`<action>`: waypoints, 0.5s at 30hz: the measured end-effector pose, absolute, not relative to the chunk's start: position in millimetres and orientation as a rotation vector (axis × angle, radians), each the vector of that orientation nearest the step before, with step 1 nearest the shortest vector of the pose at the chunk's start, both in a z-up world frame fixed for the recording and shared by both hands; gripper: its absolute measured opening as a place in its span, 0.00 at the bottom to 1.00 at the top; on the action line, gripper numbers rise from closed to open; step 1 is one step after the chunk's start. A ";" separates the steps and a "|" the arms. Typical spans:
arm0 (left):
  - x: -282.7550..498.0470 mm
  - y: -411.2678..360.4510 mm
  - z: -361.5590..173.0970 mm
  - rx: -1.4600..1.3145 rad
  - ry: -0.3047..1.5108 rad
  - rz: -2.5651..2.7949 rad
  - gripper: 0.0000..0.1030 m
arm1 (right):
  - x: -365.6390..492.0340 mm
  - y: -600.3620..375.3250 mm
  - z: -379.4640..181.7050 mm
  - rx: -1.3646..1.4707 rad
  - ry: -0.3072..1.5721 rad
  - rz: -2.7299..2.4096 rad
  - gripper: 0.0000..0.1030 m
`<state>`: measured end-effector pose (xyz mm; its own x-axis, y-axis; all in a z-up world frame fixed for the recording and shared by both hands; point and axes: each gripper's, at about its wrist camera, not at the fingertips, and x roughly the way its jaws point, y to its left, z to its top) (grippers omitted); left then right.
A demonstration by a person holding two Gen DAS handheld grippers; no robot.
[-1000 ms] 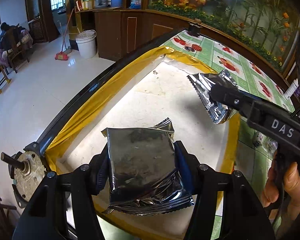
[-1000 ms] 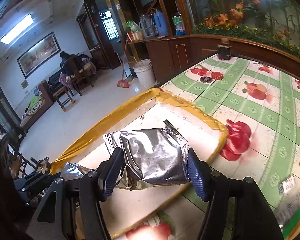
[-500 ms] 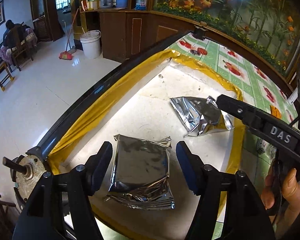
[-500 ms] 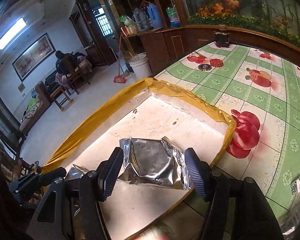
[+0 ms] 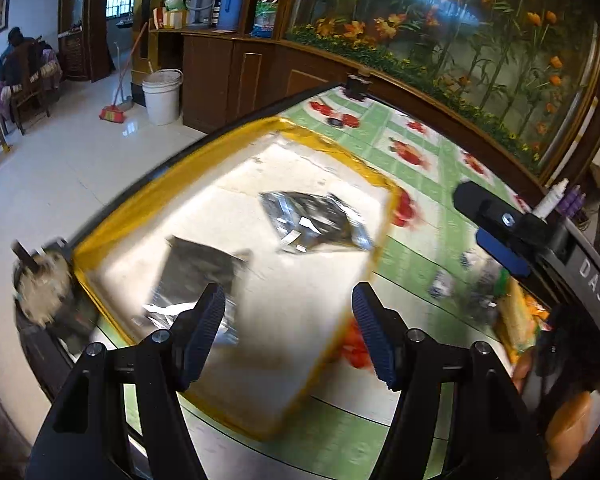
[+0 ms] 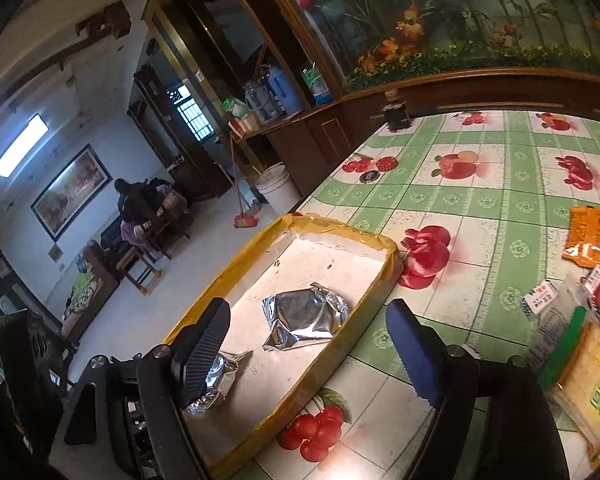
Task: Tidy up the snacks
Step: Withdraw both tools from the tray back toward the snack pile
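The left wrist camera sits just behind the left gripper (image 5: 286, 334), looking steeply down along its fingers at a shallow yellow-rimmed tray (image 5: 172, 184) on a green fruit-patterned tablecloth (image 5: 412, 264). It is close, and its picture is blurred. The right wrist camera rides behind the right gripper (image 6: 308, 356), higher and further back, facing across the same tray (image 6: 342, 230) toward the room. Both views share the tray, its two foil packets (image 5: 312, 222) (image 6: 304, 316), the tablecloth (image 6: 480, 204), a white bucket (image 5: 162, 96) (image 6: 278, 190) and the flower mural (image 5: 440, 32) (image 6: 460, 12). The right gripper (image 5: 496, 232) also enters the left view's right edge.
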<state>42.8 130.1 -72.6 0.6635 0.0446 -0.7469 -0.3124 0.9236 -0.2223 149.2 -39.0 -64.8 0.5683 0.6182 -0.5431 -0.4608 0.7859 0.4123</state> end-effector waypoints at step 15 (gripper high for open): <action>19.0 44.2 -57.5 -0.380 0.778 0.069 0.64 | 89.1 -138.6 -31.6 0.559 0.421 0.286 0.95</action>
